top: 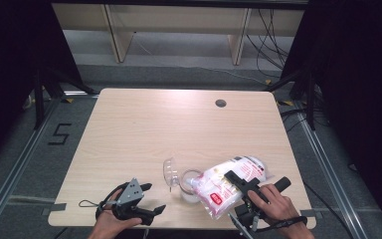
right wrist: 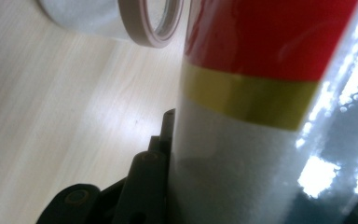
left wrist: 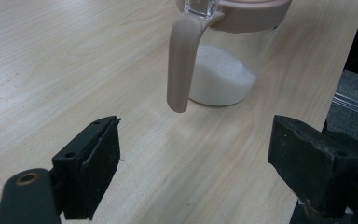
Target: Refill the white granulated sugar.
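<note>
A clear jar [top: 189, 186] with a beige rim and handle stands near the table's front edge, a mound of white granules [left wrist: 220, 77] at its bottom. Its clear lid [top: 170, 172] is flipped open to the left. My right gripper [top: 238, 191] is shut on a clear plastic bag of white granules [top: 229, 184] with red and yellow print [right wrist: 261, 56], tilted with its mouth at the jar's rim [right wrist: 151, 25]. My left gripper [top: 151, 199] stands open a little left of the jar, its jaws wide apart and the jar's handle [left wrist: 182, 65] ahead of them.
The pale wooden table [top: 179, 124] has a round cable hole [top: 221, 103] at the back right. Its front edge runs just below both hands. Dark floor, metal rails and cables surround the table.
</note>
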Motion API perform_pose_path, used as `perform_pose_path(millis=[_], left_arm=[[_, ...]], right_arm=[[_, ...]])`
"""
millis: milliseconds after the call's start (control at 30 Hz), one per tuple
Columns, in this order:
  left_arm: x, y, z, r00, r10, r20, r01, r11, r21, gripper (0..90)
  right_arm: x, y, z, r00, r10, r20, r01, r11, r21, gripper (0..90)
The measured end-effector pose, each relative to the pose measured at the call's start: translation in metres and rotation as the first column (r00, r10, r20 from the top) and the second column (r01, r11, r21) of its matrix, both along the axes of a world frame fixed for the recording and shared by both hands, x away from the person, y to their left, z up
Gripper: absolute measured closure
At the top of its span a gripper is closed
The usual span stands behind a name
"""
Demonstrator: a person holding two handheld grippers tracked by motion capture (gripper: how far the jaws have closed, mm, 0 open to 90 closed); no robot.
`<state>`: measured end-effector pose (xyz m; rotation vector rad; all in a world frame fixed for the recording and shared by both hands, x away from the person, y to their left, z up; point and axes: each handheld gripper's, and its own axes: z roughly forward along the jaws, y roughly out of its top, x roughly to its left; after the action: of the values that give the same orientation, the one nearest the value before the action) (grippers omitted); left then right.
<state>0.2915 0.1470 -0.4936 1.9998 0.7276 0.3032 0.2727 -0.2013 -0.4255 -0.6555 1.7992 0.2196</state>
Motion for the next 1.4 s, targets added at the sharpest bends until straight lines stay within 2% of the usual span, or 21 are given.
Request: perform_pose_path(millis=[267, 433, 467, 633, 700, 733, 833, 867, 900, 933, 1000, 1067, 1100, 1133, 1167, 1200, 1233, 1267, 1300, 1333, 1400], left_arm=[[0.000, 0.000, 0.000, 0.9999, -0.009, -0.012, 0.009, 1.0000, 0.002, 16.3], [0.000, 0.001, 0.001, 0.9999, -0.005, -0.010, 0.005, 0.9999, 0.010, 16.3], [0.000, 0.001, 0.001, 0.9999, -0.009, -0.009, 0.010, 0.9999, 0.010, 16.3], [0.003, 0.002, 0.001, 0.9995, -0.033, 0.000, 0.033, 0.9991, 0.028, 16.3], [0.003, 0.002, 0.001, 0.9996, -0.027, 0.004, 0.027, 0.9995, 0.018, 16.3], [0.001, 0.000, 0.001, 0.9999, -0.003, -0.010, 0.003, 1.0000, 0.006, 16.3], [0.001, 0.000, 0.001, 0.9999, -0.005, -0.016, 0.005, 0.9999, 0.010, 16.2], [0.001, 0.000, 0.001, 0.9997, -0.014, -0.019, 0.015, 0.9998, 0.011, 16.3], [0.001, 0.000, 0.001, 0.9998, -0.011, -0.018, 0.011, 0.9999, 0.012, 16.2], [0.001, 0.000, 0.001, 0.9998, -0.018, -0.004, 0.019, 0.9997, 0.018, 16.3], [0.001, 0.000, 0.001, 0.9999, -0.010, -0.010, 0.011, 0.9998, 0.017, 16.2], [0.001, 0.000, 0.000, 1.0000, -0.002, -0.001, 0.002, 1.0000, 0.006, 16.2], [0.001, 0.001, 0.001, 0.9999, -0.002, 0.010, 0.002, 0.9993, 0.038, 16.2], [0.001, 0.001, 0.001, 1.0000, -0.001, 0.009, 0.000, 0.9994, 0.034, 16.2], [0.000, 0.001, 0.001, 1.0000, 0.004, 0.003, -0.004, 0.9998, 0.022, 16.3], [0.001, 0.003, 0.002, 0.9998, -0.010, 0.017, 0.009, 0.9992, 0.038, 16.3], [0.001, 0.003, 0.001, 0.9999, -0.008, 0.014, 0.008, 0.9994, 0.033, 16.3], [0.000, 0.003, 0.001, 0.9999, 0.012, -0.010, -0.012, 0.9998, 0.017, 16.3], [0.001, 0.004, 0.001, 1.0000, -0.001, 0.005, 0.000, 0.9994, 0.035, 16.2], [0.000, 0.004, 0.001, 0.9999, 0.013, -0.011, -0.012, 0.9998, 0.017, 16.2], [0.001, 0.005, 0.001, 0.9999, 0.014, 0.010, -0.014, 0.9996, 0.026, 16.3]], right_arm=[[0.008, -0.004, -0.005, 0.9937, -0.009, -0.112, 0.023, 0.992, 0.125, 74.9], [0.013, -0.006, -0.007, 0.9911, -0.005, -0.133, 0.026, 0.988, 0.151, 75.1], [0.013, -0.007, -0.010, 0.9865, -0.022, -0.162, 0.052, 0.982, 0.183, 75.1], [0.015, -0.009, -0.009, 0.9868, -0.003, -0.162, 0.039, 0.976, 0.215, 75.3], [0.016, -0.010, -0.010, 0.9802, -0.004, -0.198, 0.056, 0.966, 0.254, 75.3], [0.016, -0.012, -0.013, 0.9715, -0.021, -0.236, 0.093, 0.950, 0.299, 75.3], [0.022, -0.011, -0.011, 0.9764, 0.010, -0.216, 0.051, 0.961, 0.273, 75.4], [0.021, -0.012, -0.017, 0.9653, -0.015, -0.261, 0.100, 0.944, 0.314, 75.4], [0.021, -0.012, -0.017, 0.9639, -0.016, -0.266, 0.100, 0.947, 0.306, 75.4], [0.024, -0.011, -0.015, 0.9719, 0.011, -0.235, 0.057, 0.958, 0.281, 75.4], [0.022, -0.012, -0.021, 0.9583, -0.018, -0.285, 0.113, 0.941, 0.318, 75.5], [0.025, -0.012, -0.016, 0.9736, -0.009, -0.228, 0.074, 0.958, 0.278, 75.5], [0.023, -0.013, -0.019, 0.9588, -0.024, -0.283, 0.120, 0.937, 0.328, 75.5], [0.026, -0.013, -0.018, 0.9619, 0.000, -0.273, 0.093, 0.941, 0.327, 75.5], [0.027, -0.014, -0.019, 0.9600, -0.001, -0.280, 0.103, 0.932, 0.347, 75.5], [0.031, -0.013, -0.014, 0.9698, 0.038, -0.241, 0.039, 0.950, 0.309, 75.5], [0.026, -0.015, -0.018, 0.9565, -0.017, -0.291, 0.124, 0.926, 0.355, 75.5], [0.029, -0.014, -0.019, 0.9622, 0.001, -0.272, 0.099, 0.929, 0.356, 75.6], [0.030, -0.013, -0.016, 0.9634, 0.006, -0.268, 0.088, 0.938, 0.335, 75.5], [0.031, -0.013, -0.017, 0.9634, 0.017, -0.268, 0.077, 0.939, 0.335, 75.6], [0.031, -0.013, -0.017, 0.9626, 0.020, -0.270, 0.077, 0.937, 0.341, 75.6]])
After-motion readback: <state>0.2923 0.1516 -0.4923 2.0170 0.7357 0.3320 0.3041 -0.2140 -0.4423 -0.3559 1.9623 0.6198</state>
